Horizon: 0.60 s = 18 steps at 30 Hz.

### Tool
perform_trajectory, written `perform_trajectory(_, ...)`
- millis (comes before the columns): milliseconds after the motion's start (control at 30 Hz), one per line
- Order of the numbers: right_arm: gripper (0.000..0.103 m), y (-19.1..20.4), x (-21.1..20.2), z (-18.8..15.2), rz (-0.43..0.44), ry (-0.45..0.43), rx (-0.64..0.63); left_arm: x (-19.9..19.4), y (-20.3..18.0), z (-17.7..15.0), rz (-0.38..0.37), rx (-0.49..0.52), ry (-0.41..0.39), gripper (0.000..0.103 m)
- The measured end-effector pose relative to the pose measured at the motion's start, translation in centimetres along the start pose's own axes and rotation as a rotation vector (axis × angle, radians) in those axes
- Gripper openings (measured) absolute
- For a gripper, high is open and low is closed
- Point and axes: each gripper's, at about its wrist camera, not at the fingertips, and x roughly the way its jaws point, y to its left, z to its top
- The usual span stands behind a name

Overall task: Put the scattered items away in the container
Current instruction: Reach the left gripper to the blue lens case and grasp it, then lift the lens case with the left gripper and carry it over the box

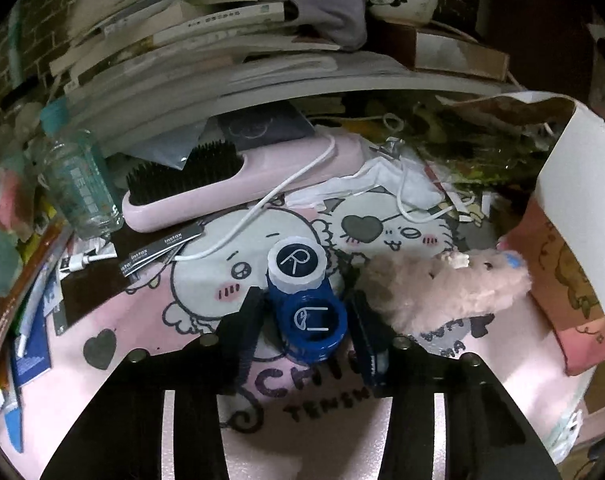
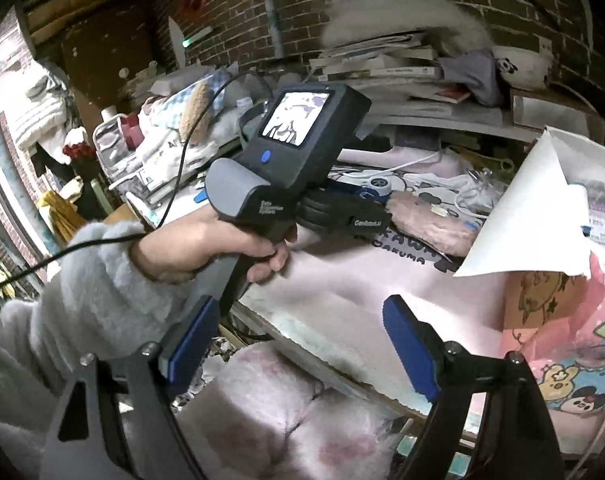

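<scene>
The blue contact lens case [image 1: 302, 300] lies on the pink cartoon mat [image 1: 142, 320] of the worktop, its long axis running near to far: the blue "L" cap near, the white "R" cap [image 1: 297, 263] far and slightly left. The left tongs [image 1: 306, 316] straddle its near half, 1 finger on each side, with a gap showing on the left, so contact is unclear. A plush toy [image 1: 446, 284] lies just right. The right tongs [image 2: 298, 344] hang wide apart, holding nothing, near the worktop edge, with the pink bag [image 2: 574, 344] to their right.
</scene>
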Motion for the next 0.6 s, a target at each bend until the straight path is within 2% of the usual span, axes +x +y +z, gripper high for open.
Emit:
perform_trajectory(133, 0.082, -0.3, 0.1, 0.0, -0.006, 0.000, 0.009, 0.0, 0.1, 0.0, 0.014, -0.003, -0.002, 0.029)
perform_trajectory(300, 0.082, -0.1, 0.6, -0.3, -0.059, 0.001, -0.006, -0.2, -0.2, -0.2, 0.032, 0.006, -0.003, 0.028)
perform_trajectory(433, 0.082, -0.5, 1.4, -0.5, -0.096, 0.006, 0.000, -0.6, 0.1, -0.3, 0.015, -0.005, 0.005, 0.027)
perform_trajectory(600, 0.082, -0.9, 2.0, -0.5, -0.083, 0.011, 0.019, -2.5, 0.9, -0.4, -0.023, -0.018, -0.001, 0.027)
